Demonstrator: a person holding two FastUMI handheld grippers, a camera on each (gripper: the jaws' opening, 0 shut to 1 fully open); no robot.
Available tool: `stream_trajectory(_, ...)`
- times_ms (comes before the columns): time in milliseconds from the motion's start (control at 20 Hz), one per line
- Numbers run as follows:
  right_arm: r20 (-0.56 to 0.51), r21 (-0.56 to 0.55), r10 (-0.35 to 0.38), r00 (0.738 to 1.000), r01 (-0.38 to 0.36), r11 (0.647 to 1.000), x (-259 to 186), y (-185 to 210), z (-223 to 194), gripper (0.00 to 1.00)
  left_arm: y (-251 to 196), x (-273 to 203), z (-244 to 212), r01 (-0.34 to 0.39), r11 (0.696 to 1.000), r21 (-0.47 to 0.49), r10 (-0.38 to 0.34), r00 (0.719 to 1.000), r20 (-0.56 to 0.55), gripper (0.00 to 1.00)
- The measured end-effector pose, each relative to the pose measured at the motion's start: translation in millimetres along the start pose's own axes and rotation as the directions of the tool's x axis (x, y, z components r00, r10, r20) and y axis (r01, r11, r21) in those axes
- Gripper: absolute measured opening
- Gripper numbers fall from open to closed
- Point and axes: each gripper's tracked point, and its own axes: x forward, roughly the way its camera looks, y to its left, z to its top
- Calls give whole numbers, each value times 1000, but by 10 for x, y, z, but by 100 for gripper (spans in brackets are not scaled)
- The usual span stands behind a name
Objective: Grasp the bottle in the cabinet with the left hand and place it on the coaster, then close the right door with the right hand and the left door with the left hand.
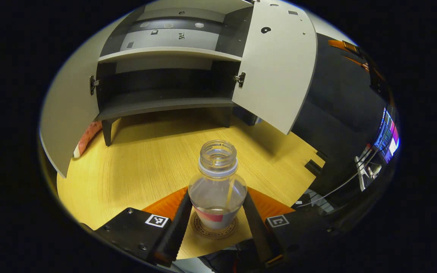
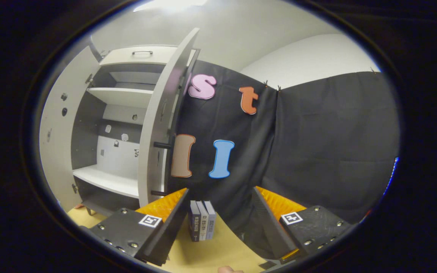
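In the left gripper view the clear, capless plastic bottle (image 1: pixel 217 184) stands upright on the round brown coaster (image 1: pixel 213 230) on the yellow wooden tabletop (image 1: pixel 146 170), between the left gripper's (image 1: pixel 217 220) jaws, which look close against its sides, though firm contact I cannot tell. Behind, the grey cabinet (image 1: pixel 167 55) has both doors open. In the right gripper view the right gripper (image 2: pixel 218 223) hangs with jaws spread and empty near the right door (image 2: pixel 161 125)

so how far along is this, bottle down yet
The bottle is out of the cabinet and stands on the coaster. The left tool flanks it, fingers beside the glass; whether they press it is unclear. Left to do: both doors, since the right door and left door stand open.
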Motion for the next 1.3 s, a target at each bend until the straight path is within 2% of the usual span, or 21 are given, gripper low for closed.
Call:
stream_trajectory(200,-6,9,0,1000,1,1000,1,-14,-37,99,-43,-32,-139,-2,1000,-12,1,998,-56,81)
stream_trajectory(700,-19,30,-10,1000,10,999,-21,-73,-121,99,-60,-42,-104,-18,998,-57,14,998,-60,82)
stream_trajectory(750,-19,31,-11,1000,11,999,-12,-77,-128,99,-62,-40,-103,-22,998,-54,19,998,-60,87)
stream_trajectory(850,-22,35,-12,1000,13,999,-13,-89,-146,99,-64,-41,-105,-29,999,-30,27,997,-69,81)
stream_trajectory(1300,-33,47,-10,999,11,999,-18,-89,-199,99,-143,-88,64,-33,998,53,36,998,-58,81)
